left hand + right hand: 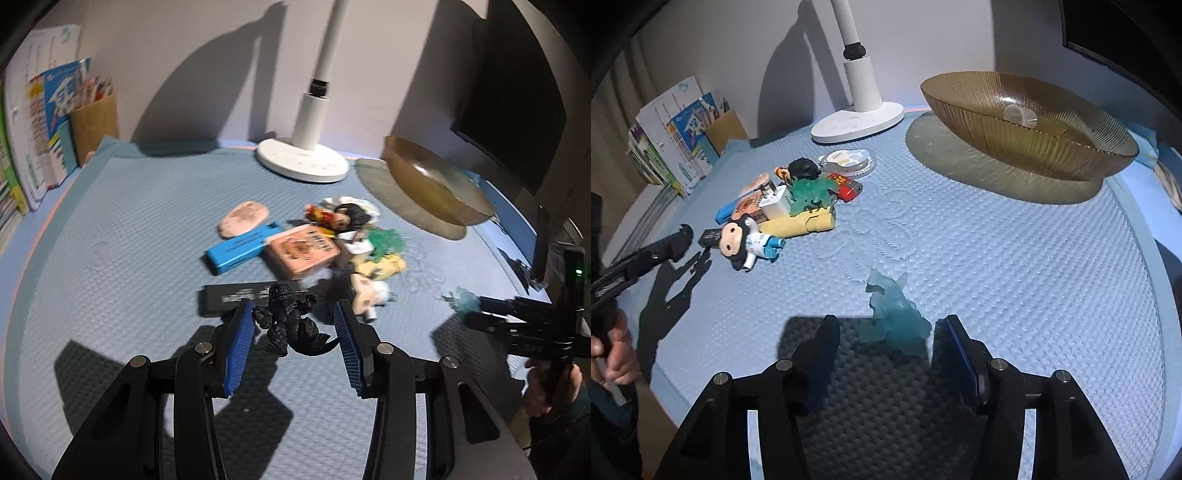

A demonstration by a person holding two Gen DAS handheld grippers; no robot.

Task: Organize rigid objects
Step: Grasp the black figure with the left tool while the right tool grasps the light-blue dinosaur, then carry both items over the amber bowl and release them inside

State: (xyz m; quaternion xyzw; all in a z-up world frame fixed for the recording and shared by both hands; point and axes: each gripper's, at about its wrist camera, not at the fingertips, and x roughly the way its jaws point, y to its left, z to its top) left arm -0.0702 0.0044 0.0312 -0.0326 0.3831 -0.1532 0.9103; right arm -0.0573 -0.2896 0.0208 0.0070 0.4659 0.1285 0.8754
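Your left gripper [295, 332] has its blue-padded fingers [240, 339] spread apart, with the black dinosaur figure [291, 328] standing between them; a gap shows on the right side, and on the left the pad sits just beside the figure, so you are not clamping it. Your right gripper [886, 339] is likewise released, its dark pads [953, 350] set wide on either side of the translucent blue figure [894, 314], which rests on the blue textured mat [1015, 258] without being squeezed.

Just beyond the black figure lies a flat black bar [236, 297] with white lettering. Farther out sits the pile: a blue stick [240, 251], a pink card box [303, 251], a pale pink oval piece [242, 218], a dark-haired doll [347, 218], a green figure [809, 192], a white plug adapter [775, 201], a yellow tube [805, 223], a red lighter [847, 186] and a pig-faced toy [746, 240] in blue and white, all touching or overlapping one another.

Well apart from the pile, toward the far right, stands the amber ribbed glass bowl [960, 99] with a small clear round piece [1019, 112] inside. A white lamp base [857, 122] stands between the bowl and a brown holder [94, 125] with books [40, 129] at the far left
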